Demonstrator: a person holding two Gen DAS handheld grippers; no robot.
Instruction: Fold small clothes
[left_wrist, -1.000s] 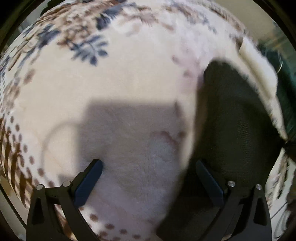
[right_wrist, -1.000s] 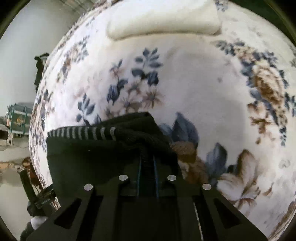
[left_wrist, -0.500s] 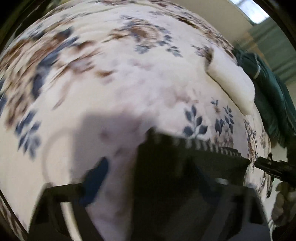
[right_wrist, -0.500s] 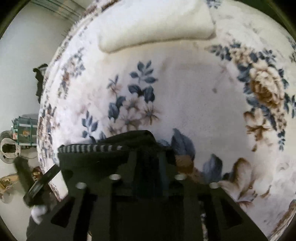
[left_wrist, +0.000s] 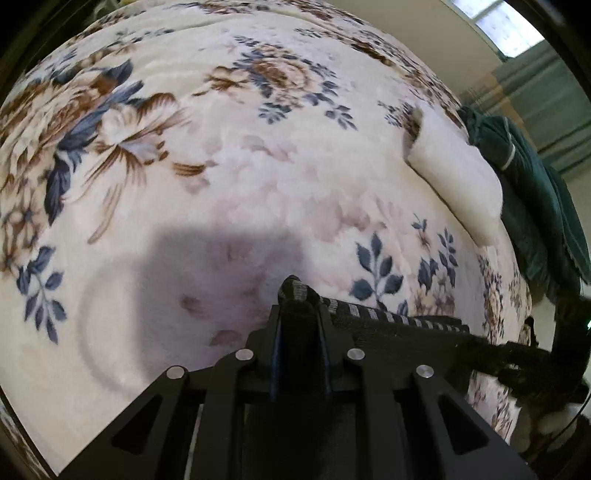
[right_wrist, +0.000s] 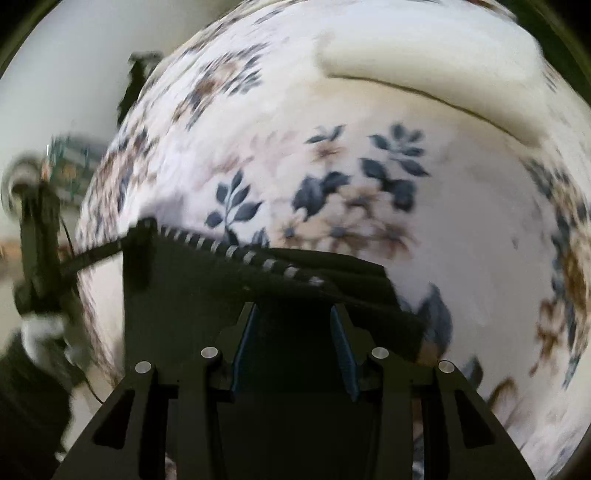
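Two tools work one dark garment (left_wrist: 402, 343) spread on a flowered blanket (left_wrist: 258, 158) over what looks like a bed. The left tool (left_wrist: 299, 317) is closing, its pads already pinching a bunched corner of the striped hem (left_wrist: 369, 314). The right tool (right_wrist: 291, 339) is opening: the cloth lies between its jaws, but the pads stand clear of it. The garment looks like a light, soft knit, limp enough to sag and bunch wherever it is pinched, and unlikely to slip from ridged pads. The firmer striped edge seems the best place to hold, one tool at each corner, so the cloth hangs flat. A cream pillow (left_wrist: 458, 177) and a green cloth (left_wrist: 535, 184) lie well apart at the blanket's far side.
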